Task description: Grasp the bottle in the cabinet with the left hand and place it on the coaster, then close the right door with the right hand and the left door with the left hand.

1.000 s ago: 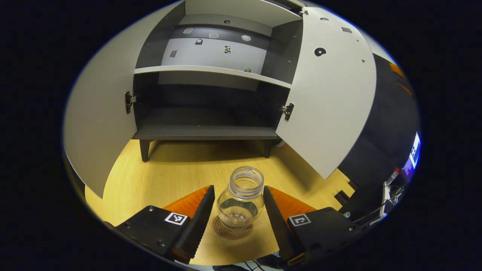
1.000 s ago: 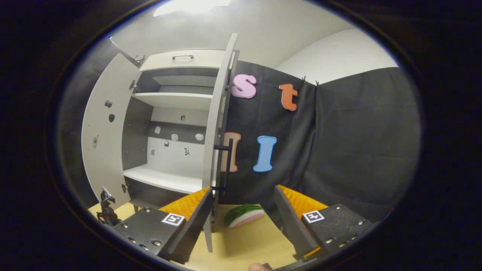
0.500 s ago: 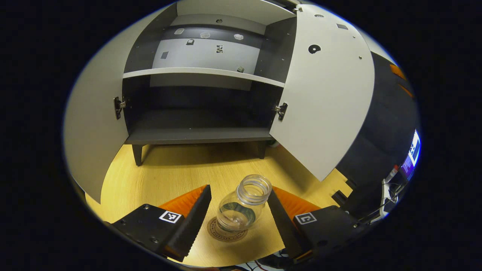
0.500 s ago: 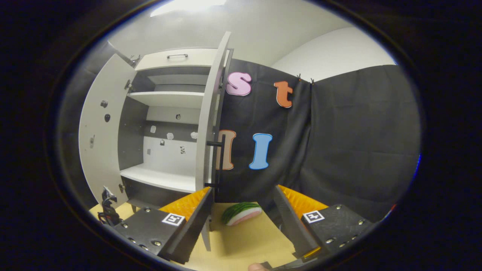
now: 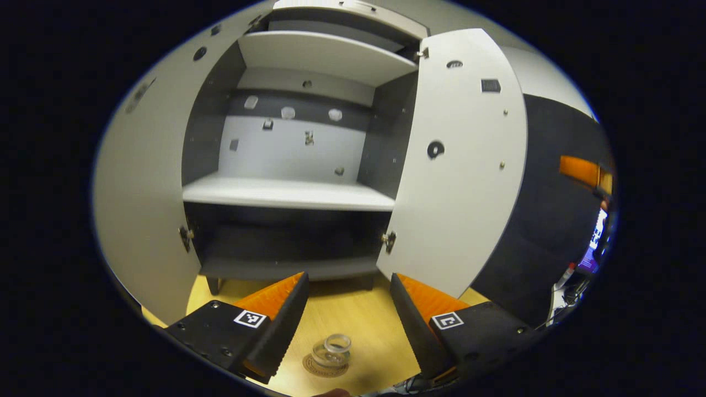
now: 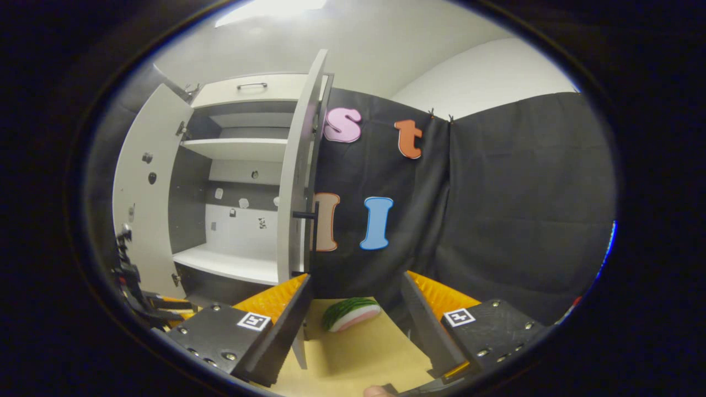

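In the left gripper view a clear lidless bottle (image 5: 332, 350) stands upright on a round brown coaster (image 5: 325, 366) on the wooden table. My left gripper (image 5: 347, 311) hangs open well above and behind it, holding nothing. Beyond stands the cabinet (image 5: 287, 193) with its left door (image 5: 138, 182) and right door (image 5: 458, 160) both swung open. In the right gripper view my right gripper (image 6: 356, 317) is open and holds nothing, close to the edge of the right door (image 6: 295, 187), whose dark handle (image 6: 309, 216) faces right.
A watermelon slice (image 6: 350, 314) lies on the table (image 6: 358, 358) between my right fingers, farther off. The other gripper (image 6: 129, 286) appears at the left edge of the right gripper view. White shelves (image 5: 287, 194) cross the cabinet. Black cloth (image 6: 496, 209) hangs behind.
My left gripper has risen and pulled back from the bottle, which now stands small on the coaster below. The right gripper has drifted slightly right of the right door's edge.
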`<state>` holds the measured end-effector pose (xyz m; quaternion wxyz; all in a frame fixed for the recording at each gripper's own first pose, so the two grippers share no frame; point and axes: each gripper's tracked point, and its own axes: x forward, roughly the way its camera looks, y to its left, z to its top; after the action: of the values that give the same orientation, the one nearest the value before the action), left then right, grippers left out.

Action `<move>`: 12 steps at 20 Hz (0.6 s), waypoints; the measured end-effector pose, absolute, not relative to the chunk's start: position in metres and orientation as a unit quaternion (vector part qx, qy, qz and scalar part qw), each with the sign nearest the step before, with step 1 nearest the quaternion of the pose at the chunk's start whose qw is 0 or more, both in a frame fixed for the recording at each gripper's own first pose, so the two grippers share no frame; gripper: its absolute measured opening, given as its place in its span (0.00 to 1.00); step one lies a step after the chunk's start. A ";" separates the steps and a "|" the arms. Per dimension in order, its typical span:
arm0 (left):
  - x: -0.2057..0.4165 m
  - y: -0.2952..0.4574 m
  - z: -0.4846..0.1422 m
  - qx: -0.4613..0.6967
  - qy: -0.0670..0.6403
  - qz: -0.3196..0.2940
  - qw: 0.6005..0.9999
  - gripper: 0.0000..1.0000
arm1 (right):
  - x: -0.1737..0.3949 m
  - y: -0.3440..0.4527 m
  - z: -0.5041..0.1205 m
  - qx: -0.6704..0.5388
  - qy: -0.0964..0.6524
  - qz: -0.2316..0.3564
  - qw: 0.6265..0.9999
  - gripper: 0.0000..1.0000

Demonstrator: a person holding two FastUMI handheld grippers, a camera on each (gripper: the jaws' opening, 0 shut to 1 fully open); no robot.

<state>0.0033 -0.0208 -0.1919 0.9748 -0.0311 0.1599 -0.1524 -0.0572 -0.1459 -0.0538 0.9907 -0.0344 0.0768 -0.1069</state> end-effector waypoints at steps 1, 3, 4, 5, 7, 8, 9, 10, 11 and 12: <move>0.005 -0.023 -0.170 -0.038 0.147 -0.154 0.976 0.93 | -0.055 -0.147 -0.052 -0.034 0.073 -0.106 0.991 0.98; 0.006 -0.023 -0.128 -0.055 0.126 -0.151 0.979 0.94 | -0.046 -0.148 -0.041 -0.030 0.061 -0.106 0.992 0.98; 0.007 -0.019 -0.107 -0.060 0.113 -0.144 0.981 0.95 | -0.040 -0.148 -0.035 -0.026 0.052 -0.106 0.993 0.98; 0.006 -0.013 -0.090 -0.060 0.098 -0.134 0.984 0.95 | -0.034 -0.148 -0.029 -0.022 0.042 -0.104 0.993 0.98; 0.003 0.000 -0.059 -0.061 0.070 -0.110 0.990 0.96 | -0.020 -0.146 -0.015 -0.014 0.023 -0.099 0.995 0.98; -0.001 0.009 -0.046 -0.057 0.059 -0.096 0.992 0.95 | -0.013 -0.145 -0.007 -0.012 0.012 -0.095 0.995 0.98; -0.004 0.019 -0.036 -0.051 0.050 -0.082 0.994 0.96 | -0.006 -0.143 -0.001 -0.009 0.002 -0.090 0.996 0.98; -0.009 0.028 -0.028 -0.041 0.044 -0.067 0.996 0.96 | 0.001 -0.142 0.005 -0.008 -0.006 -0.086 0.996 0.98; -0.013 0.037 -0.023 -0.032 0.041 -0.054 0.997 0.96 | 0.008 -0.140 0.007 -0.006 -0.011 -0.081 0.997 0.98; -0.016 0.046 -0.019 -0.021 0.038 -0.041 0.998 0.96 | 0.014 -0.138 0.008 -0.006 -0.013 -0.077 0.997 0.98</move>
<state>-0.0165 0.0464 -0.0186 0.9982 -0.0209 0.0379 -0.0412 0.0142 -0.1380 0.0081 0.9969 -0.0062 -0.0125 -0.0773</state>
